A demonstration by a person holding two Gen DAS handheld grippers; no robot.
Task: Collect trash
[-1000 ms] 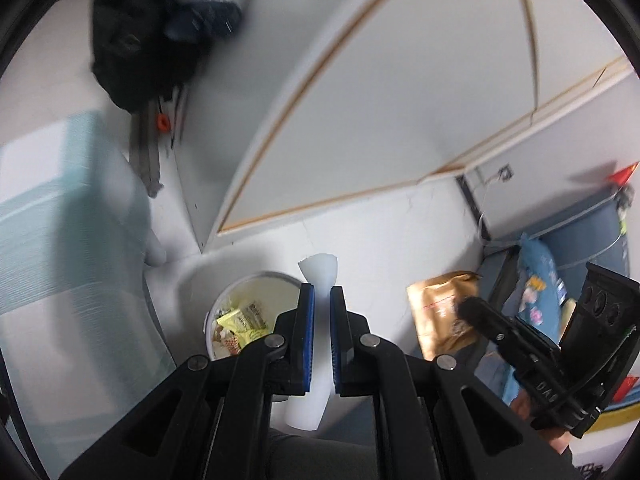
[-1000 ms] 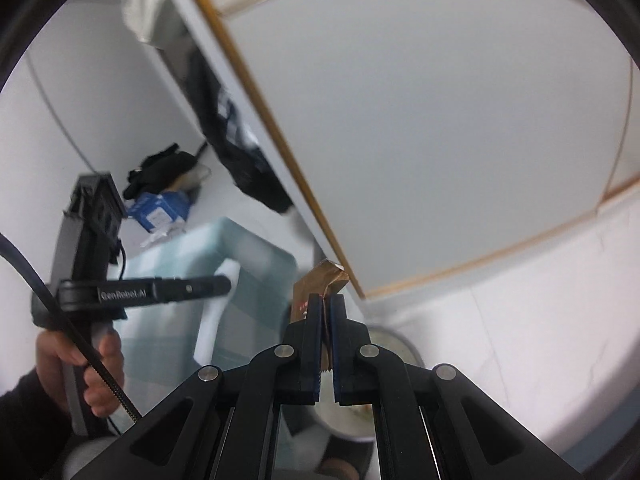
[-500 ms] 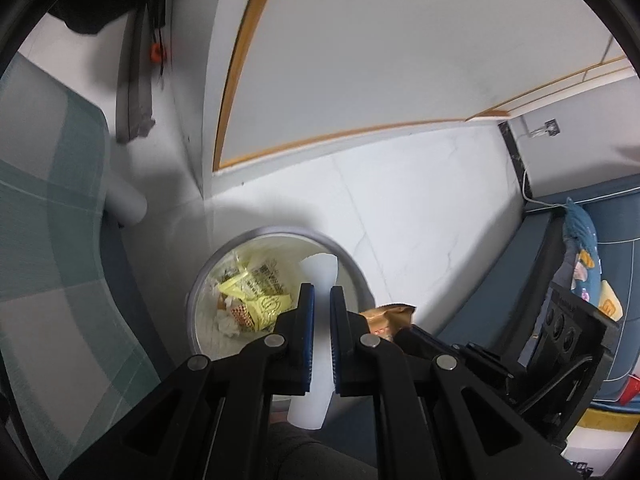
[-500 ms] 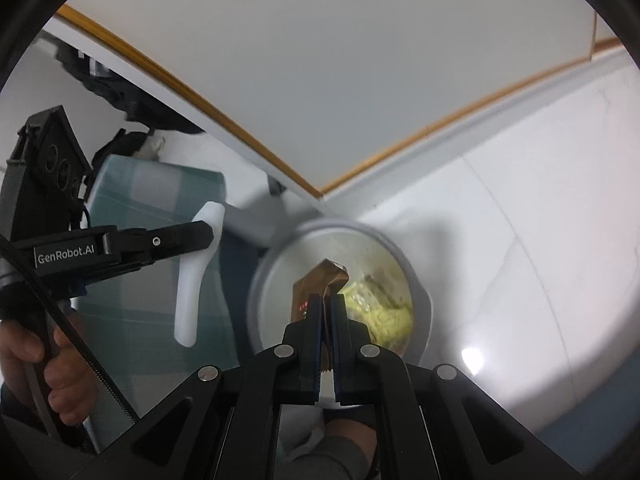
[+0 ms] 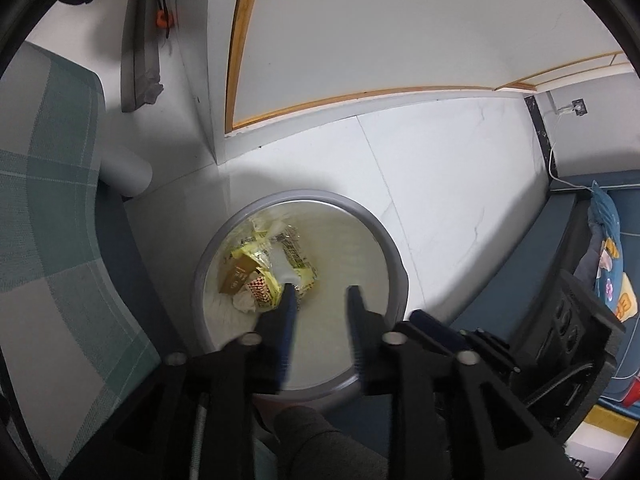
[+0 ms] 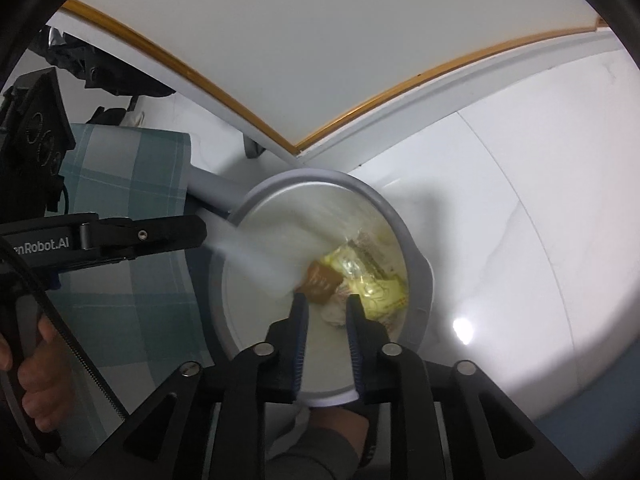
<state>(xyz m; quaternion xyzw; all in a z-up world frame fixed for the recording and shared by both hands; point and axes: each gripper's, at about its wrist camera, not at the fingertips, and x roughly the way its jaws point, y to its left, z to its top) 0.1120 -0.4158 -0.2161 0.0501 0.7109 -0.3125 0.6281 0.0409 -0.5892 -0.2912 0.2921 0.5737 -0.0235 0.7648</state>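
Observation:
A round trash bin (image 5: 360, 210) with a grey rim and a pale liner stands on the white floor, directly below both grippers. Inside lie yellow wrappers (image 5: 256, 248), a crumpled white tissue and a brown wrapper (image 6: 320, 278). My left gripper (image 5: 319, 292) hangs over the bin with its jaws opening and nothing between them. A white piece (image 5: 280, 266) lies blurred among the wrappers and shows as a white streak (image 6: 248, 256) in the right wrist view. My right gripper (image 6: 327, 300) is also opening, with the brown wrapper loose just beyond its tips.
A green checked chair (image 5: 48, 200) crowds the bin's left side, with a grey tube leg (image 5: 124, 168) behind it. A white panel with wood trim (image 5: 360, 92) rises behind. A dark blue sofa (image 5: 532, 264) lies right. A hand (image 6: 32, 360) holds the left gripper's handle.
Both grippers came down over the bin and tilted toward it. Both were shut, left on the white piece, right on the brown wrapper; now both have opened and the pieces are in the bin.

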